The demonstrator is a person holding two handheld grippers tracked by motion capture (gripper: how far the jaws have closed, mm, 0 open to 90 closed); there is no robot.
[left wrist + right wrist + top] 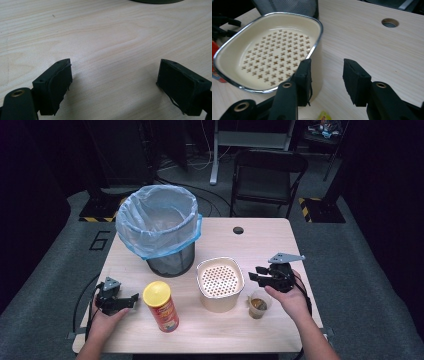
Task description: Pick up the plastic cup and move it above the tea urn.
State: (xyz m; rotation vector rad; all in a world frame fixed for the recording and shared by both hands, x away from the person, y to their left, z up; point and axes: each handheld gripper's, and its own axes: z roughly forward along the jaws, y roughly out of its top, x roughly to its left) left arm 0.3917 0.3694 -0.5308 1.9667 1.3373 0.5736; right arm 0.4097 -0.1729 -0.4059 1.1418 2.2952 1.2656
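Right beside the cream bowl [269,50], your right gripper [325,75] hangs with its jaws partly open and nothing in them, while your left gripper [116,301] sits wide open and empty on the far side of the chips can [161,306] from the bowl. The bowl looks hard, smooth and a bit slippery, so pinch its thin shiny rim. The little cup [258,306] by the bowl looks light and may spill, so hold it softly.

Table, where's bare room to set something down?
Free: the far right of the table around the cable hole, and the near edge before the chip can. Crowded: the middle row of bin, cream container and cup.
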